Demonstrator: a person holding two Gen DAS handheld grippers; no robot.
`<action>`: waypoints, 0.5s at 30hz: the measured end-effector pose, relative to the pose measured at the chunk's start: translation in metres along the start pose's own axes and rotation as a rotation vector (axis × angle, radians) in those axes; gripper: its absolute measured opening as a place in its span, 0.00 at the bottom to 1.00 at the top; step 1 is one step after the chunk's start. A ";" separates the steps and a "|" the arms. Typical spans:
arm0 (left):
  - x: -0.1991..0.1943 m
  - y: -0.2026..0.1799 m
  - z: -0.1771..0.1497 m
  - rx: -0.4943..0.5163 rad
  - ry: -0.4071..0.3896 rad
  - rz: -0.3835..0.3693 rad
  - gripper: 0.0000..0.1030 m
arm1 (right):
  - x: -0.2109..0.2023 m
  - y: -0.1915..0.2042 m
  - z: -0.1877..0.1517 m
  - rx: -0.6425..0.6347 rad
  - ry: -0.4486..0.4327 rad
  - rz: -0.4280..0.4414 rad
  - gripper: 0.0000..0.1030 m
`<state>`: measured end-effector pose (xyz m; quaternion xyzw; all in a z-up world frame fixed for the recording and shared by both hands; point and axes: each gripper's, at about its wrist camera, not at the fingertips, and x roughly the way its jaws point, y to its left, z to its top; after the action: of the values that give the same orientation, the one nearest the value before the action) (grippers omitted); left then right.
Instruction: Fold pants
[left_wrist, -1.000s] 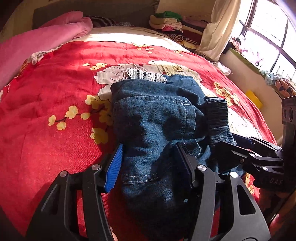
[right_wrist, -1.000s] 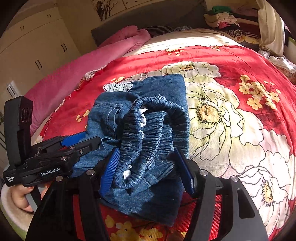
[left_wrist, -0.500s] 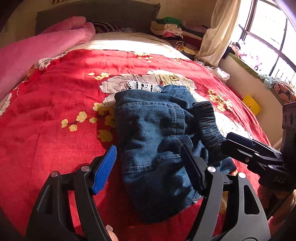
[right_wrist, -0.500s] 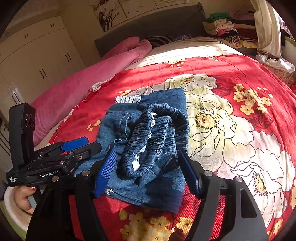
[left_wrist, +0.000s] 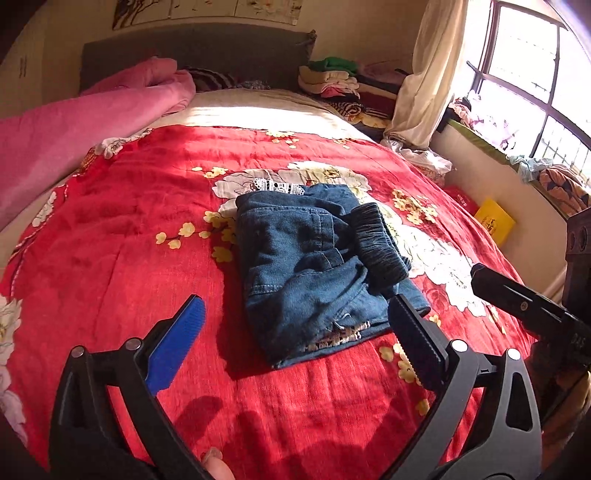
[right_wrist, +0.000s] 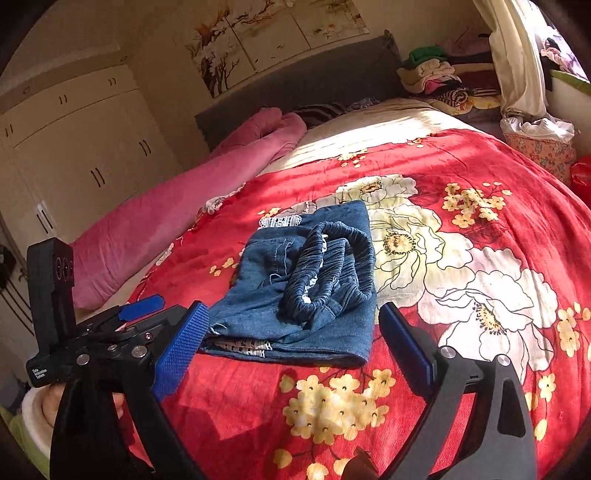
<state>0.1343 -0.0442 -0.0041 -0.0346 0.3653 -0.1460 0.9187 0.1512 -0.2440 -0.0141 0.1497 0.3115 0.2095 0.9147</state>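
The blue denim pants (left_wrist: 314, 266) lie folded in a compact bundle on the red flowered bedspread (left_wrist: 122, 229), with the dark elastic waistband (left_wrist: 376, 243) on top at the right. They also show in the right wrist view (right_wrist: 295, 295). My left gripper (left_wrist: 299, 343) is open and empty, held back from the near edge of the bundle. My right gripper (right_wrist: 295, 339) is open and empty, also just short of the bundle. The left gripper also shows at the left of the right wrist view (right_wrist: 125, 325).
A pink quilt (left_wrist: 74, 122) lies along the left side of the bed. Stacked clothes (left_wrist: 332, 77) sit by the headboard. A window and curtain (left_wrist: 424, 74) are at the right. A wardrobe (right_wrist: 74, 140) stands left of the bed.
Both grippers have let go of the pants and pulled back toward me and upward. The folded bundle stays lying on the bedspread.
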 end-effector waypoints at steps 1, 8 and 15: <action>-0.004 -0.001 -0.003 0.001 -0.002 0.004 0.90 | -0.003 0.001 -0.001 -0.002 -0.005 -0.007 0.92; -0.027 0.007 -0.024 -0.019 0.004 0.035 0.90 | -0.020 0.007 -0.014 -0.021 -0.012 -0.072 0.95; -0.040 0.015 -0.043 -0.041 0.024 0.074 0.90 | -0.030 0.019 -0.034 -0.075 0.000 -0.139 0.95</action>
<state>0.0807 -0.0163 -0.0119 -0.0380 0.3802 -0.1049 0.9182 0.1028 -0.2373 -0.0176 0.0931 0.3130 0.1569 0.9321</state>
